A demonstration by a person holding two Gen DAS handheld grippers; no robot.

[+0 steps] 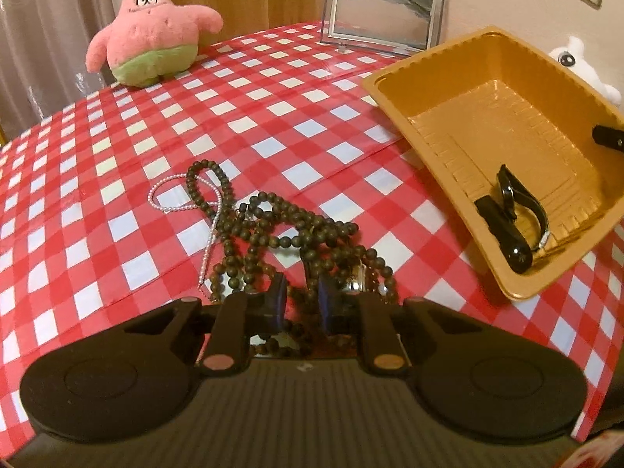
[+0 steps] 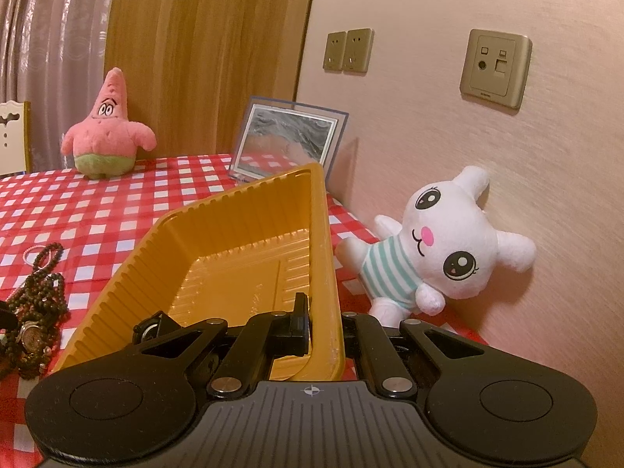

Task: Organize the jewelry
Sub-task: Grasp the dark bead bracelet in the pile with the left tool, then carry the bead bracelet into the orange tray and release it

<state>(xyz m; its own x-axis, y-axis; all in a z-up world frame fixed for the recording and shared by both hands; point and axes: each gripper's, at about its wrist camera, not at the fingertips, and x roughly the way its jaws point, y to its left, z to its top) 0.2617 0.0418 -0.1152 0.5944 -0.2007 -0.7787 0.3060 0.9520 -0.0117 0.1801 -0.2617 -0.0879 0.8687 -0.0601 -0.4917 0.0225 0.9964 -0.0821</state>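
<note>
Red-and-white checked plastic tablecloth covering the table. Tangle of dark brown wooden bead strands, lower centre of the left wrist view, lying on the cloth with a thin string of small pearl-white beads running through its left side. Left gripper, bottom centre of the same view, its blue-padded fingers narrowly apart and down among the dark beads; some strands lie between them, though I cannot tell if the pads press on any. Shallow orange ribbed plastic tray, right of that view, holding a black-strapped wristwatch at its near end. Right gripper, bottom centre of the right wrist view, clamped on the tray's right-hand rim. Second watch with a round brown dial, lower left there, among the beads.
</note>
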